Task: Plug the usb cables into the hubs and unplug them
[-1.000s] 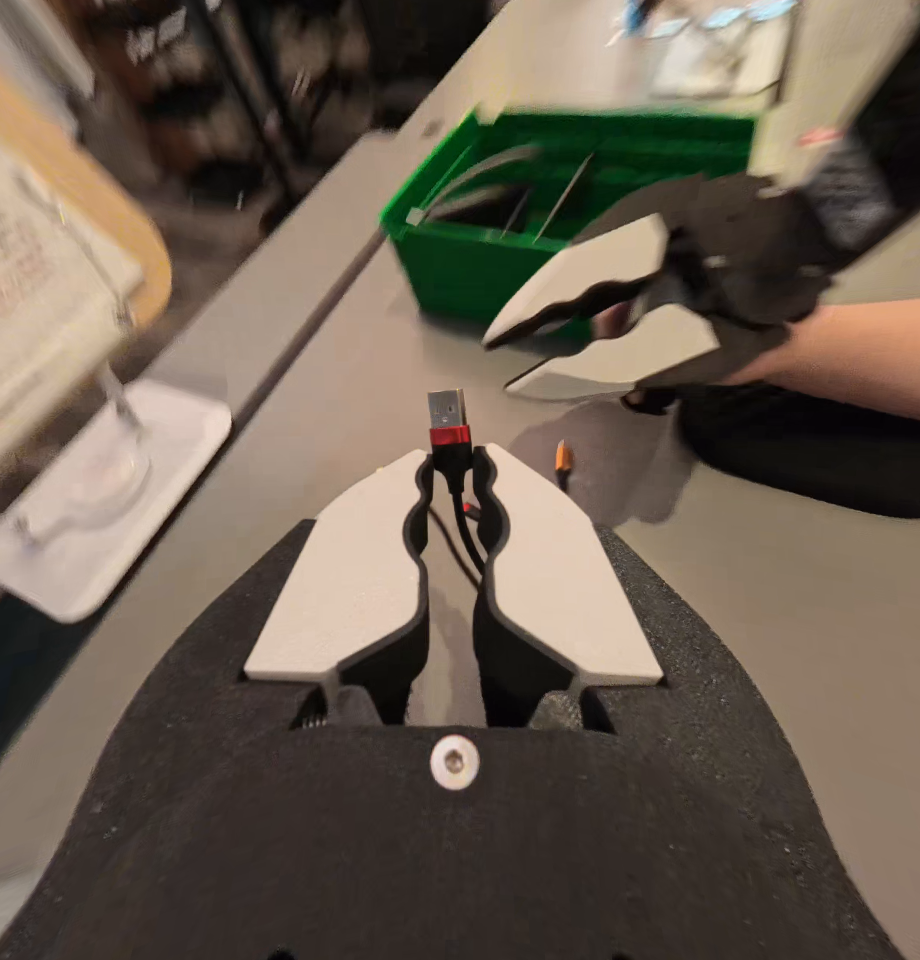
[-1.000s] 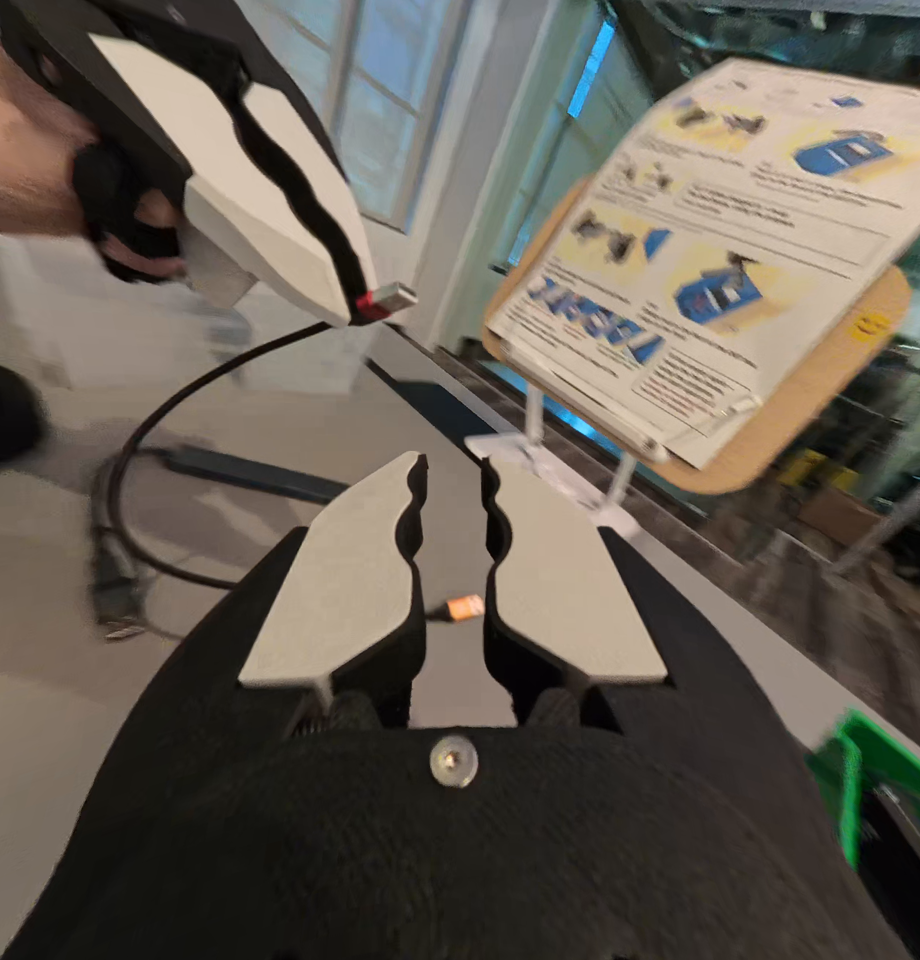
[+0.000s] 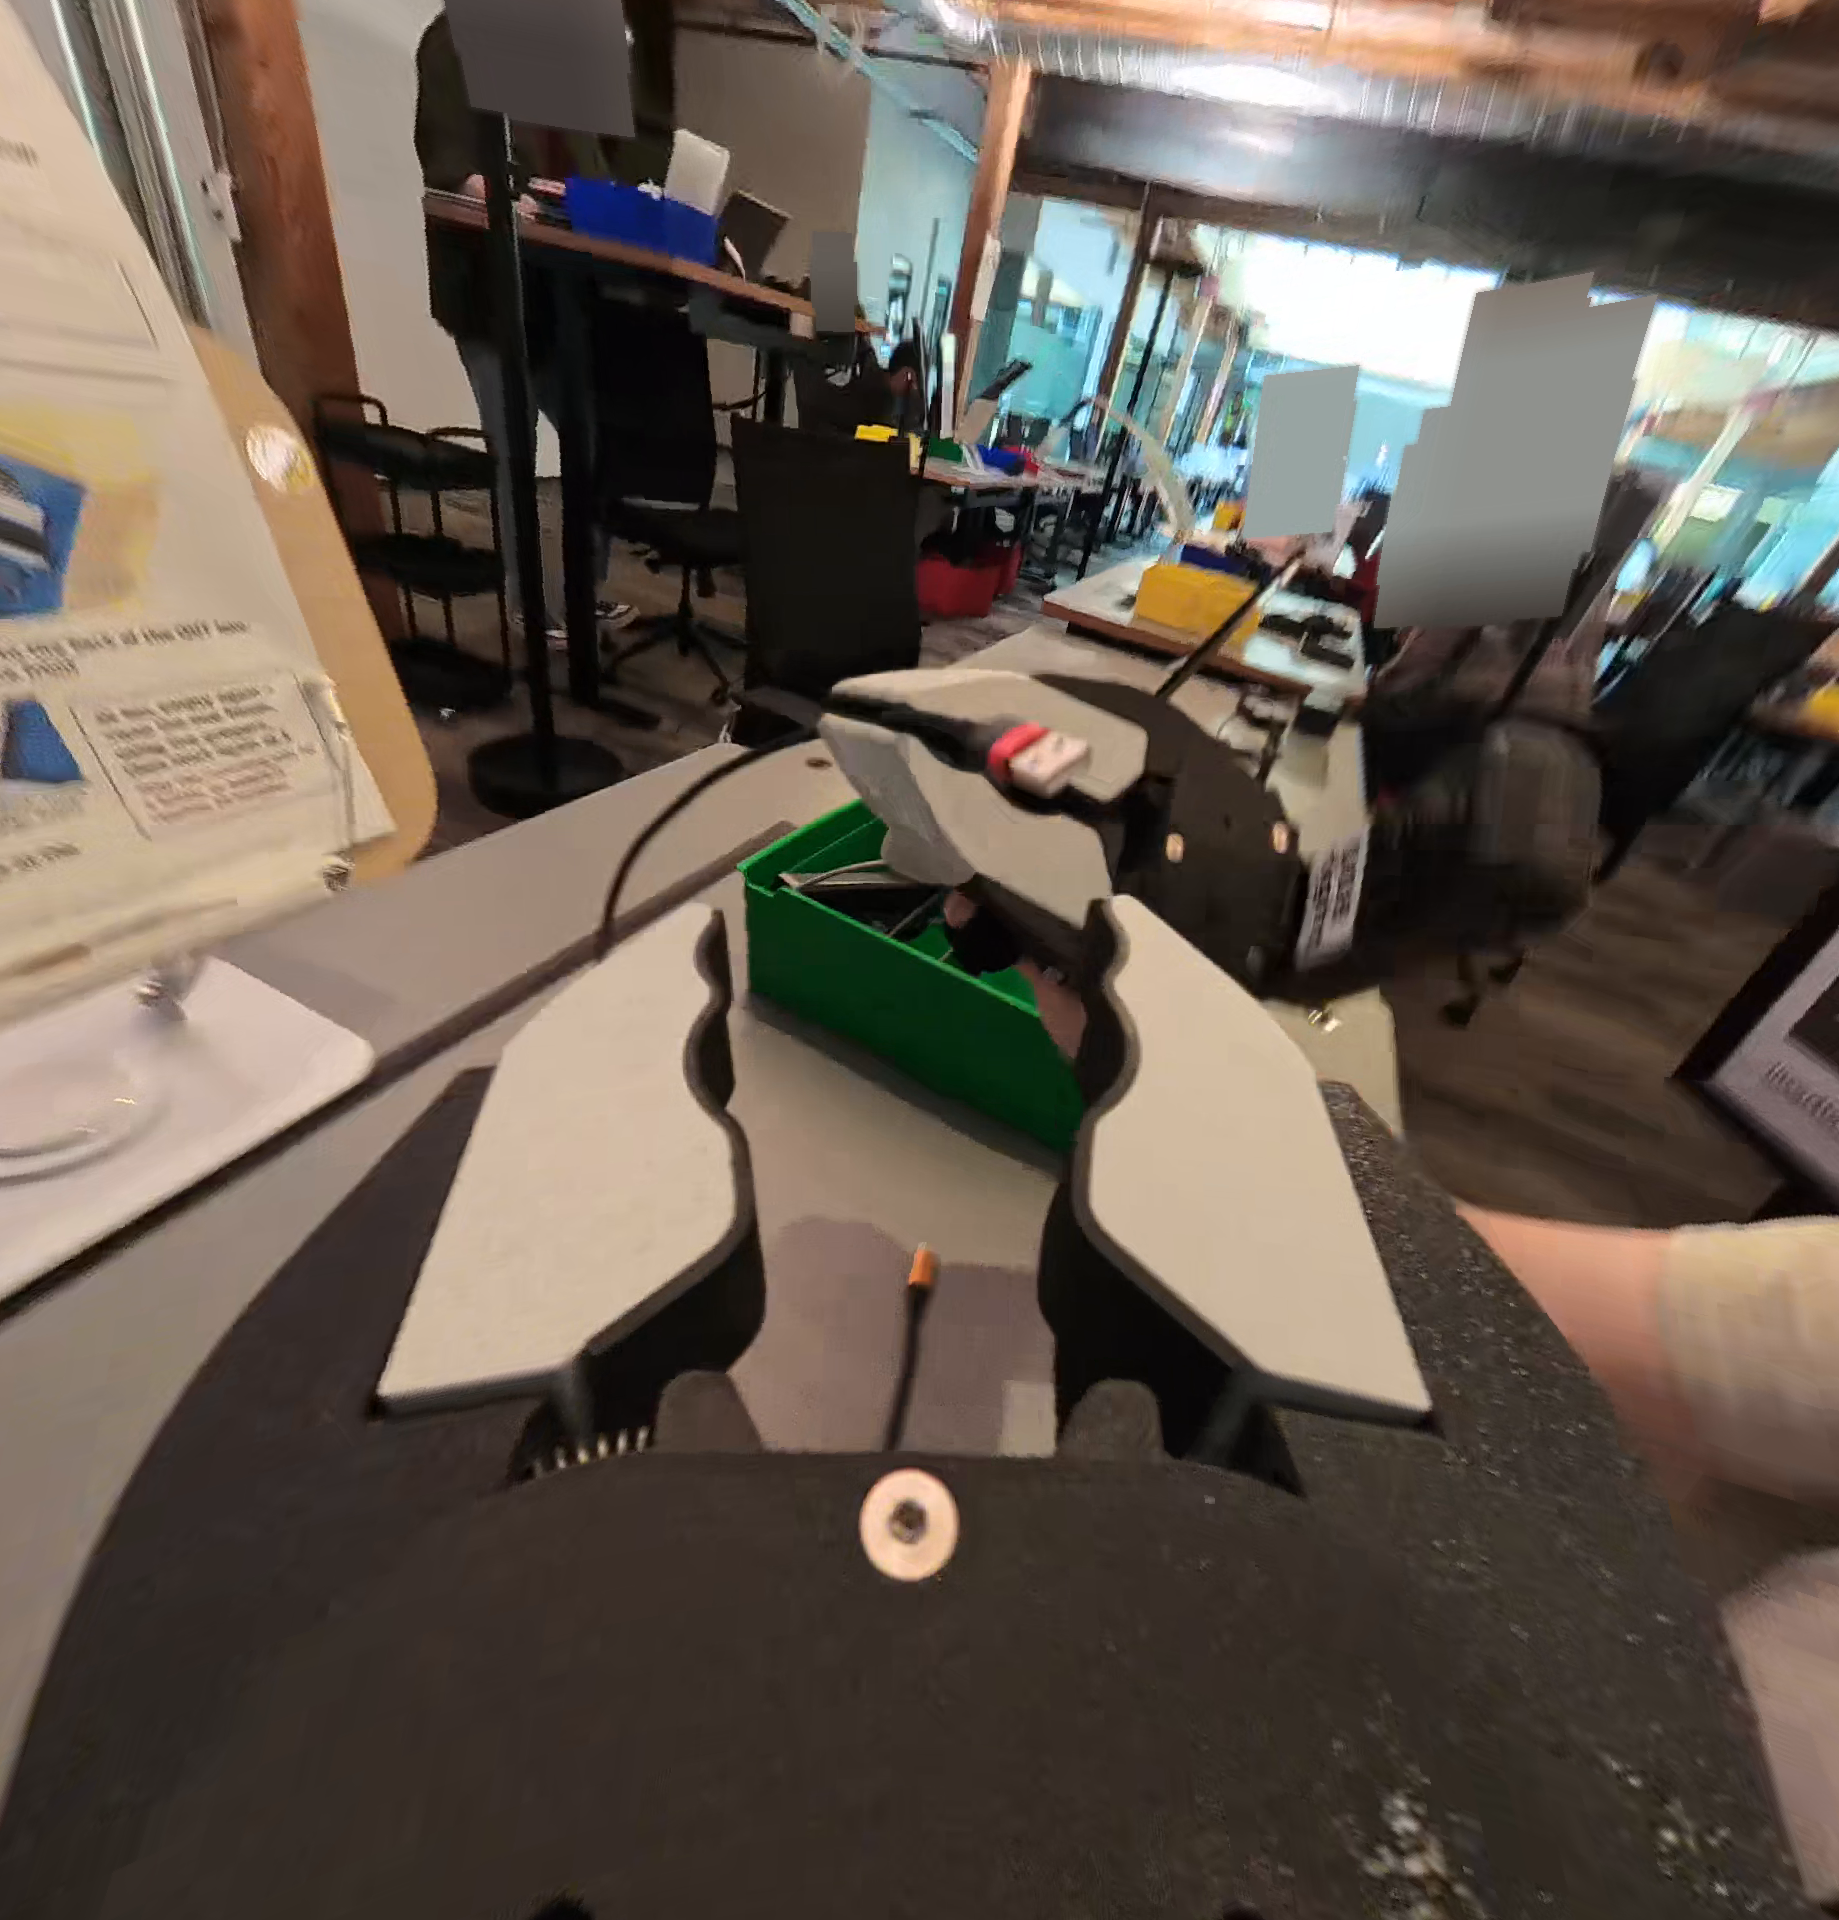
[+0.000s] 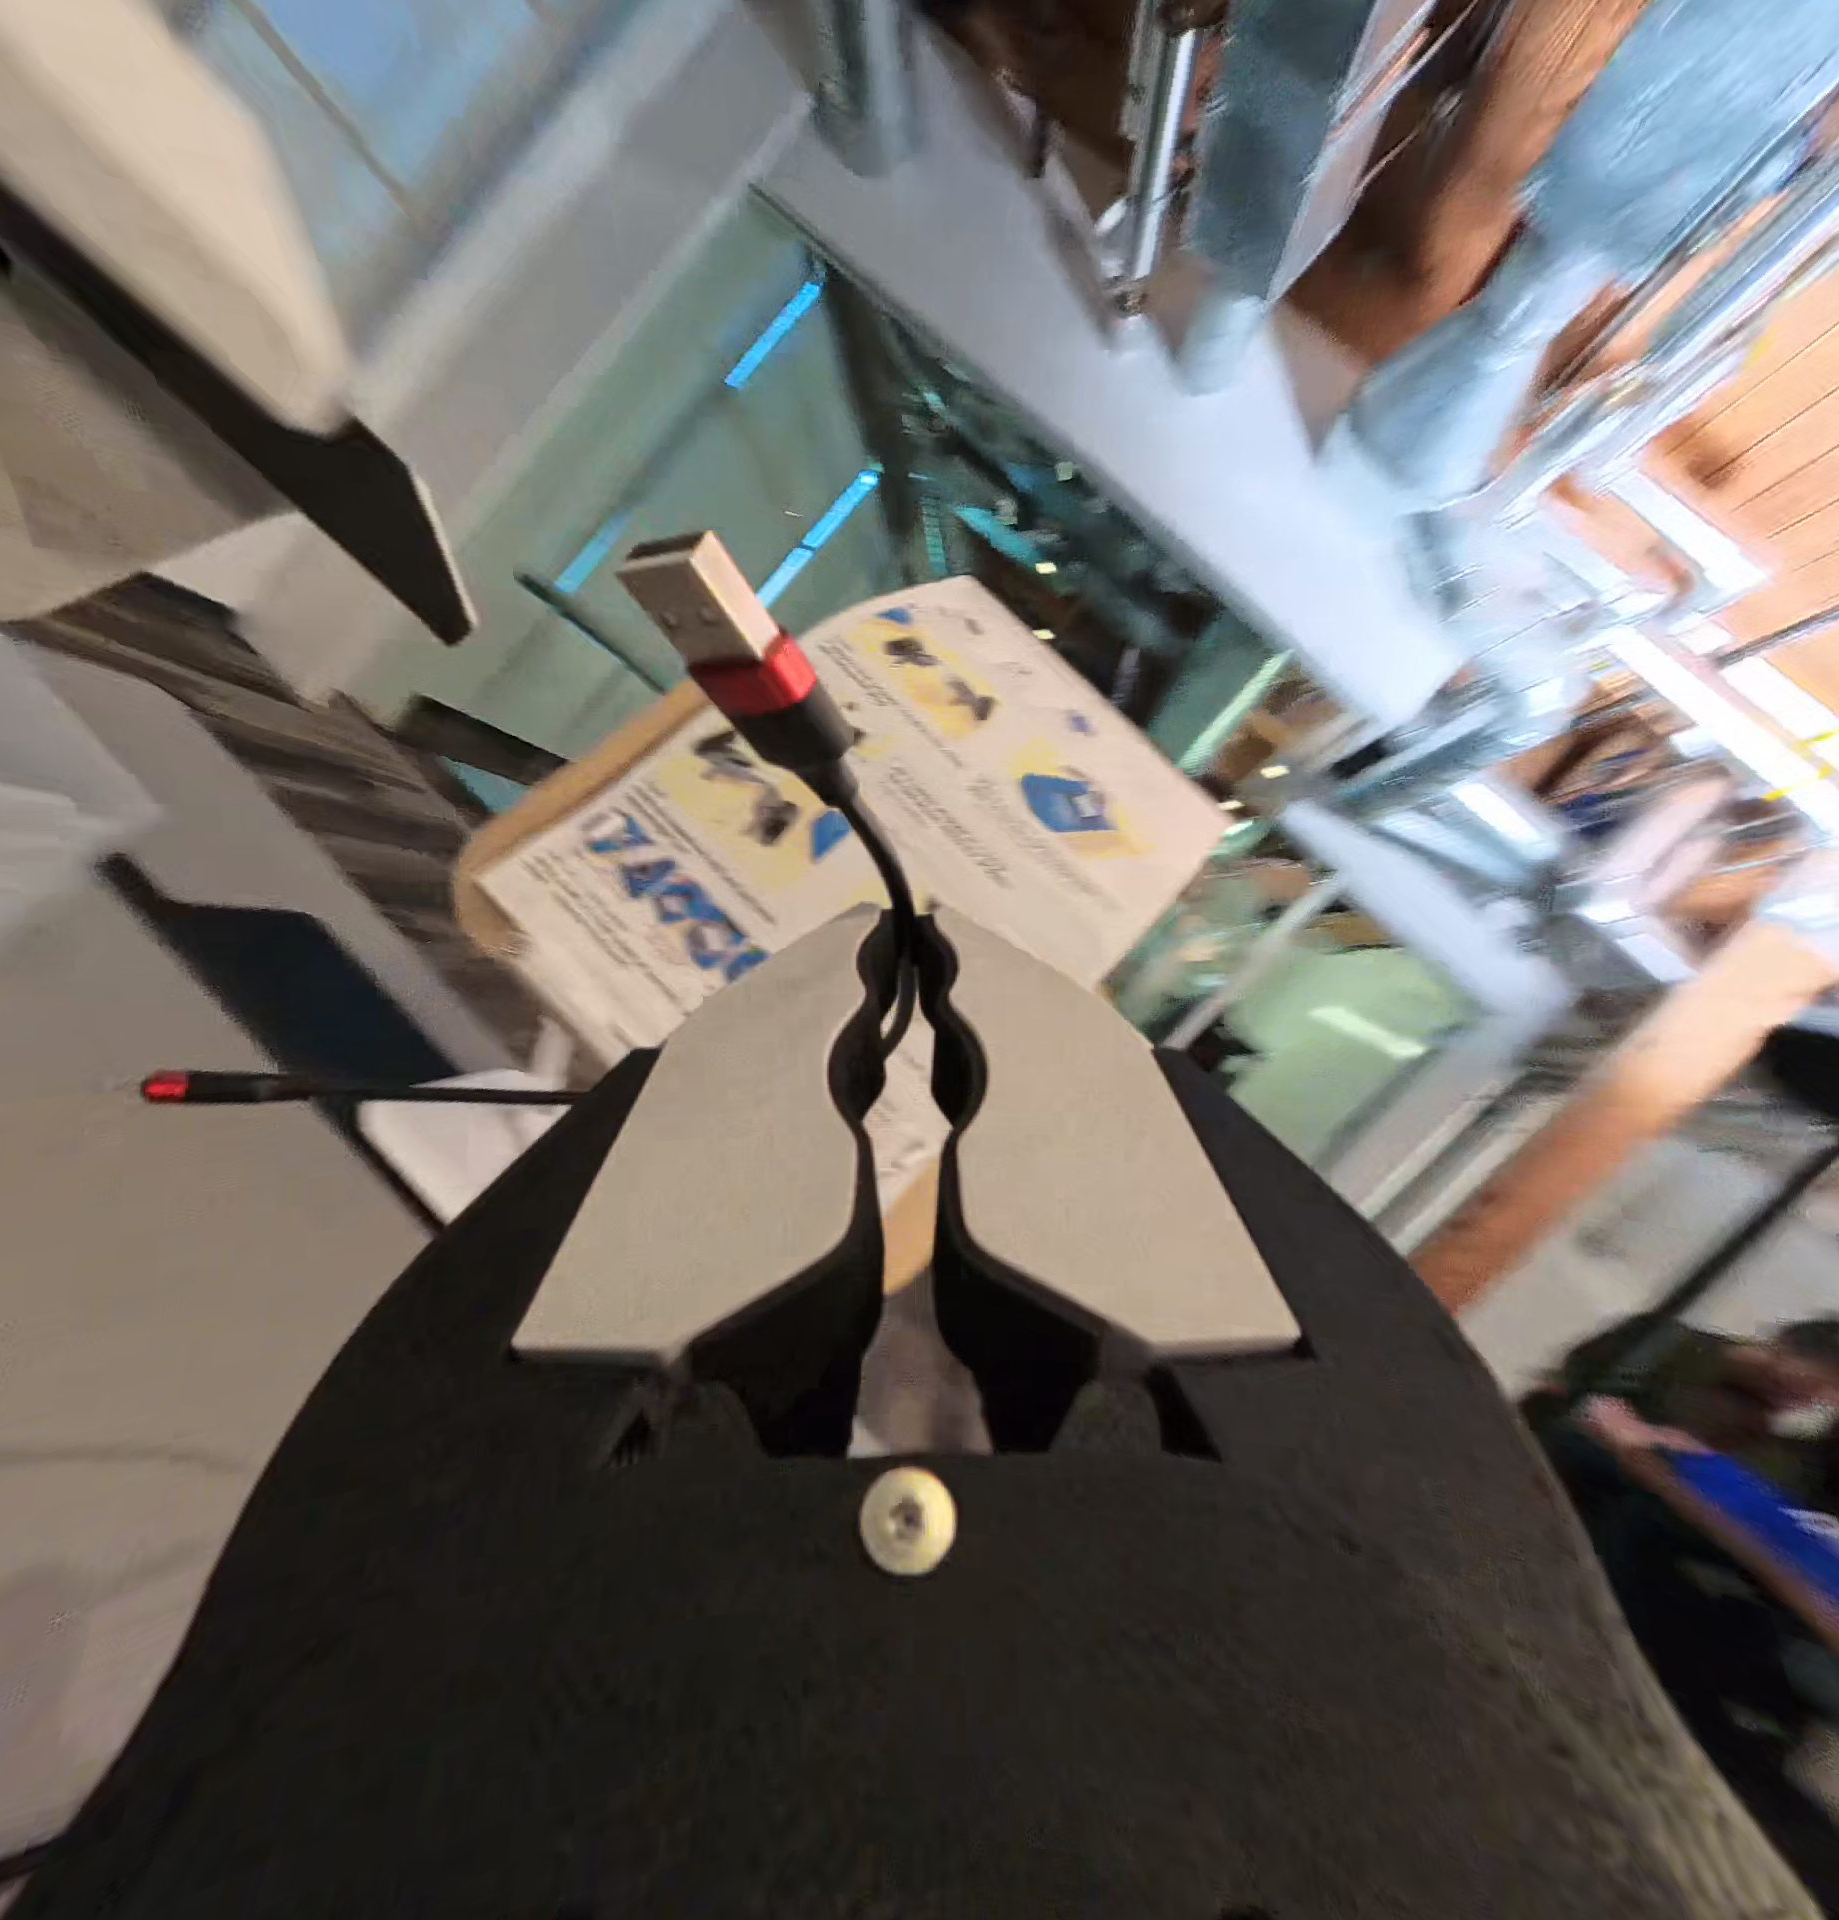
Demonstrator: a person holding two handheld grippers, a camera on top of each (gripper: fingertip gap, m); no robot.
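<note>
Left wrist view, left gripper (image 3: 910, 935): lower centre of the frame; its two grey fingers stand wide apart with nothing between them; released
Left wrist view, orange-tipped cable (image 3: 920, 1304): thin lead lying on the grey table (image 3: 479, 935), seen through the gap between the fingers, orange end pointing up the frame
Left wrist view, right gripper (image 3: 853, 727): centre of the frame, above the green bin (image 3: 873, 987); fingers pinched on the black cable, whose USB plug (image 3: 1040, 761) with its red collar lies against the grey finger; the cable arcs down to the left toward the table
Left wrist view, instruction sheet (image 3: 94, 582): left edge, on a wooden board with a white-based stand (image 3: 115, 1122)
Left wrist view, sleeve (image 3: 1725, 1340): pale, at the right edge; blurred
Right wrist view, right gripper (image 4: 904, 920): centre; fingers clenched on the black cable just below its connector
Right wrist view, USB plug (image 4: 702, 608): silver, red collar, upper centre, tilted up-left, in the air, clear of any hub
Right wrist view, second red-tipped connector (image 4: 167, 1088): left of the frame, on a thin black lead; blurred
Right wrist view, left gripper (image 4: 395, 540): upper left, only one finger visible; its state cannot be told here
Right wrist view, instruction sheet (image 4: 998, 790): behind the plug; blurred
</note>
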